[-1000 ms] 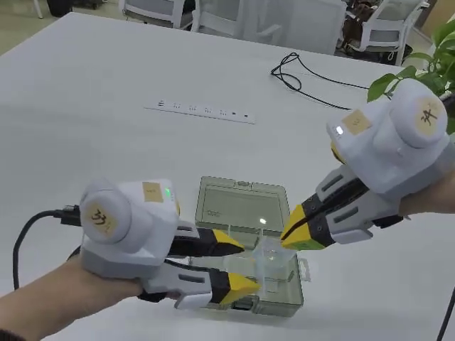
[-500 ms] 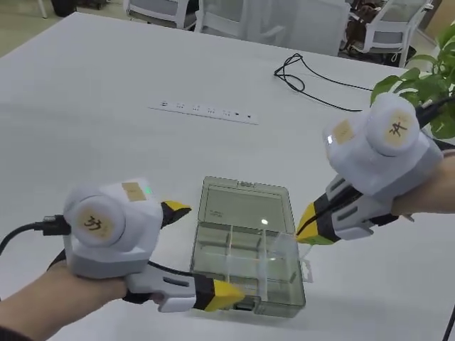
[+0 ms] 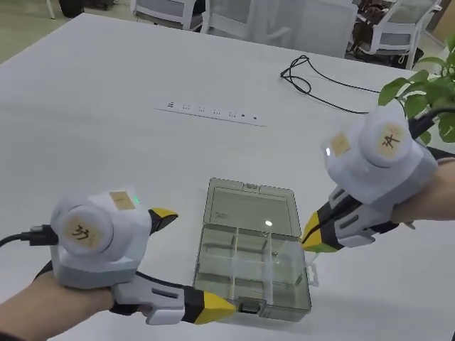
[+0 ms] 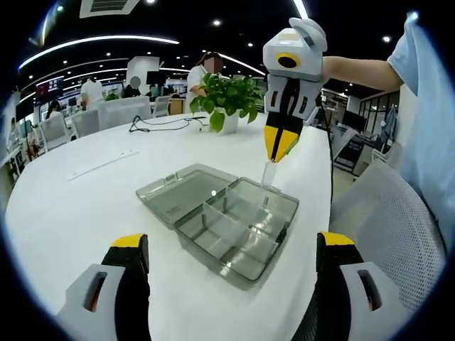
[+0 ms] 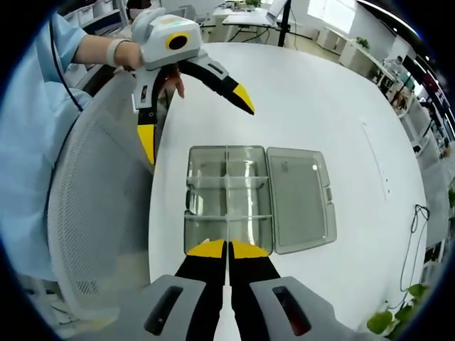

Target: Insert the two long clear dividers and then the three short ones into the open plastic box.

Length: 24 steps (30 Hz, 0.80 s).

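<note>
Smoky see-through plastic box (image 3: 281,305) parked on the white table (image 3: 106,128), lid (image 3: 249,202) flopped flat open on the far side in the head view. Already got clear dividers (image 5: 226,181) standing inside, chopping it into compartments. Not going to count them through all that clear plastic.

Right gripper (image 3: 313,240) over on the right of the box, yellow tips pinched together on a short clear divider (image 4: 269,174). Hanging upright under the tips, lower edge down at the box's right-hand end, at or just inside the rim. Can't tell whether seated in a slot. From the right gripper view, just two jaws pressed tight side by side, right above the near wall of the box.

Left gripper (image 3: 188,261) low on the left of the box, jaws spread wide, nothing between them, clear of the box. In the left gripper view, box sitting between and beyond the two yellow tips.

Elsewhere on the table: white power strip (image 3: 210,114) well beyond the lid, black cable (image 3: 302,82) looped further back, leafy green plant (image 3: 412,82) at the far right. Grey mesh-backed chair (image 5: 92,213) beside the table edge in the right gripper view.
</note>
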Available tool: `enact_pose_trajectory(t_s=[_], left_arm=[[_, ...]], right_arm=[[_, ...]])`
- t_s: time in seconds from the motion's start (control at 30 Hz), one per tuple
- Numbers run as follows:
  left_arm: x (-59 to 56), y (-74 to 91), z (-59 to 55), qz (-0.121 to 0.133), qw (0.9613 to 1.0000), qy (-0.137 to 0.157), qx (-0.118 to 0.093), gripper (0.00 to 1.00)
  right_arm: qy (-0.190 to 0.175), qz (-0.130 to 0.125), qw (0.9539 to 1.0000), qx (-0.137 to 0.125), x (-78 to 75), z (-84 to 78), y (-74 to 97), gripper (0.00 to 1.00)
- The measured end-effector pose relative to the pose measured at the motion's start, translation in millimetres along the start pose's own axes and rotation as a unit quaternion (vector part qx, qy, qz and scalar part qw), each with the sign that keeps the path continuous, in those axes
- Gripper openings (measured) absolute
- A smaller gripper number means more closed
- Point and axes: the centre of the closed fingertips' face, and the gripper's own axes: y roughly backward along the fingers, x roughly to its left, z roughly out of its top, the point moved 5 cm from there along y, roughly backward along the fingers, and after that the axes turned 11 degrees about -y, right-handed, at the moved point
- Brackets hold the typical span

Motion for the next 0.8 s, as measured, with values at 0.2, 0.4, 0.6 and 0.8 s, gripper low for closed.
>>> enact_pose_trajectory(t_s=[0.2, 0.4, 0.6, 0.8], left_arm=[[-0.3, -0.6, 0.7, -0.001, 1.0000, 0.004, -0.003, 0.98], [-1.4, -0.5, -1.0, -0.003, 1.0000, 0.008, -0.002, 0.96], [-2.5, 0.3, -2.6, -0.003, 0.9999, 0.012, -0.003, 0.95], [-2.2, 1.6, -2.9, -0.001, 0.9999, 0.013, -0.006, 0.94]], right_arm=[[0.000, 0.003, 1.0000, 0.003, -1.2, -1.1, -3.8, 0.02], [0.004, 0.004, 1.0000, 0.007, -1.2, -1.4, -10.3, 0.02], [0.005, 0.005, 0.9999, 0.015, -3.7, -1.0, -15.7, 0.02], [0.005, 0.009, 0.9998, 0.018, -5.1, -2.4, -19.1, 0.02]])
